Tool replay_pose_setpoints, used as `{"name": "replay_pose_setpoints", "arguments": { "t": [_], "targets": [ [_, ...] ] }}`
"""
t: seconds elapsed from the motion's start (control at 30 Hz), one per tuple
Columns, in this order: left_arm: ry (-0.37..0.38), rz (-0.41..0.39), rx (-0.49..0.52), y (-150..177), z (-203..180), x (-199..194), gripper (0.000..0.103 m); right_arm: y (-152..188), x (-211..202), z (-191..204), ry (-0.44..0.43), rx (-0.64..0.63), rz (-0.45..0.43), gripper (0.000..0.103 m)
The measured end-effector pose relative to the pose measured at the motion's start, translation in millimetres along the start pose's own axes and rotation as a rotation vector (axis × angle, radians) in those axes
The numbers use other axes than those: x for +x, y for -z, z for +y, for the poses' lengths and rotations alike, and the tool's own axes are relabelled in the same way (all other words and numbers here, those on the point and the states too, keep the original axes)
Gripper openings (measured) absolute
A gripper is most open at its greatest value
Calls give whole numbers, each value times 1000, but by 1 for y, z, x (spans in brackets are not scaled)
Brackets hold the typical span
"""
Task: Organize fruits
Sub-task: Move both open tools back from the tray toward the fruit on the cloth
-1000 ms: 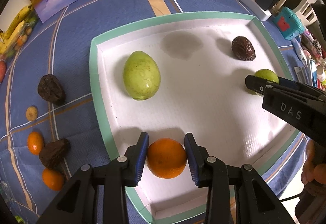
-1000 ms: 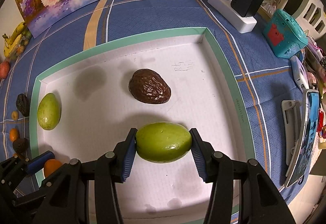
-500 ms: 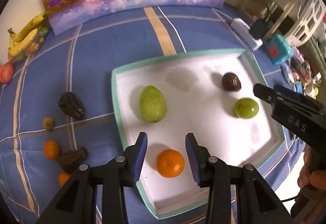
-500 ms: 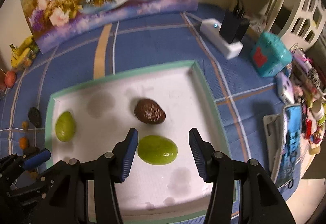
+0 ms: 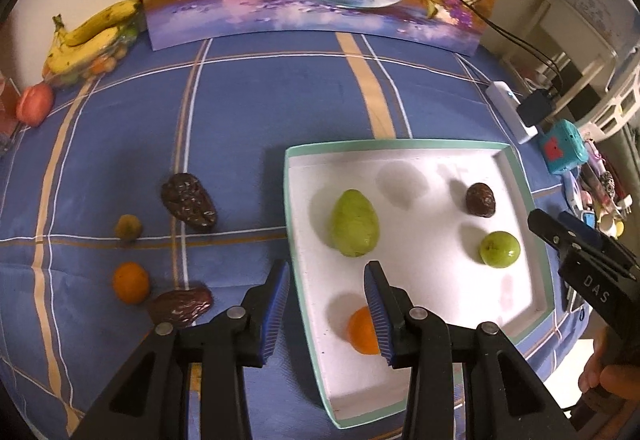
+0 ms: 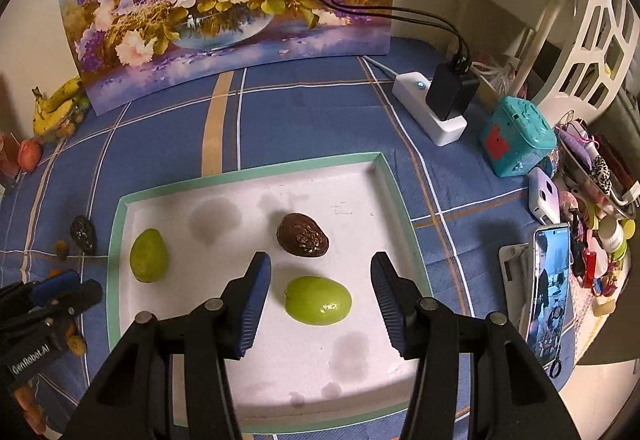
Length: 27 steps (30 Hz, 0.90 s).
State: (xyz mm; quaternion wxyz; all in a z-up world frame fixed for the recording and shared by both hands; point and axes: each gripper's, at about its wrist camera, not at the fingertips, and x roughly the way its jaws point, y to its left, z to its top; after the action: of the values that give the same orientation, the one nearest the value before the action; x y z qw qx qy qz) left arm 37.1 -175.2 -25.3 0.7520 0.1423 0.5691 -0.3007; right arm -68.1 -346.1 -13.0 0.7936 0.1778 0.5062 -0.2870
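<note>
A: Left wrist view: the left gripper (image 5: 326,304) is released, nothing between its fingers, raised over the tray (image 5: 520,176) edge. The orange (image 5: 360,330) lies in the tray just behind its right finger, at 5 o'clock from the tip gap.

B: And outward from there?

A: At 1 o'clock the guava (image 5: 354,224) sits inside the tray; further right, the green fruit (image 5: 499,249) and a dark fruit (image 5: 480,199). On the cloth (image 5: 280,88) at 9 to 10 o'clock lie a date (image 5: 188,201), a second orange (image 5: 131,282), another date (image 5: 181,306) and a small yellowish fruit (image 5: 127,227).

B: The right one?

A: Right gripper (image 6: 320,304) is likewise spread and empty, the green fruit lying free between its fingers, below them.

B: So which step?

A: I'd say two placements are finished and the next pick-ups are due. The left should swing towards 9 o'clock, descend over a loose cloth fruit and close gently; the dates look soft.
</note>
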Motion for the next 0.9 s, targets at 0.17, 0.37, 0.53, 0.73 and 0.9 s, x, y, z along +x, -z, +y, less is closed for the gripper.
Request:
{"name": "replay_pose_setpoints", "arguments": {
  "t": [0.17,0.37,0.53,0.73,0.9],
  "targets": [
    [-5,1,-21,0,8,0,48,1,2,1,-2,-6,5,53],
    [-27,4,-39,-1,15,2,62,2,6,2,-1,-7,17,65],
    [-83,19,-85,0,27,10,89,6,16,3,7,-18,48,73],
    [-108,20,-123,0,40,13,102,8,23,4,5,-17,65,84],
    [-132,-7,-123,1,44,9,103,8,24,5,5,-25,61,90]
  ]
}}
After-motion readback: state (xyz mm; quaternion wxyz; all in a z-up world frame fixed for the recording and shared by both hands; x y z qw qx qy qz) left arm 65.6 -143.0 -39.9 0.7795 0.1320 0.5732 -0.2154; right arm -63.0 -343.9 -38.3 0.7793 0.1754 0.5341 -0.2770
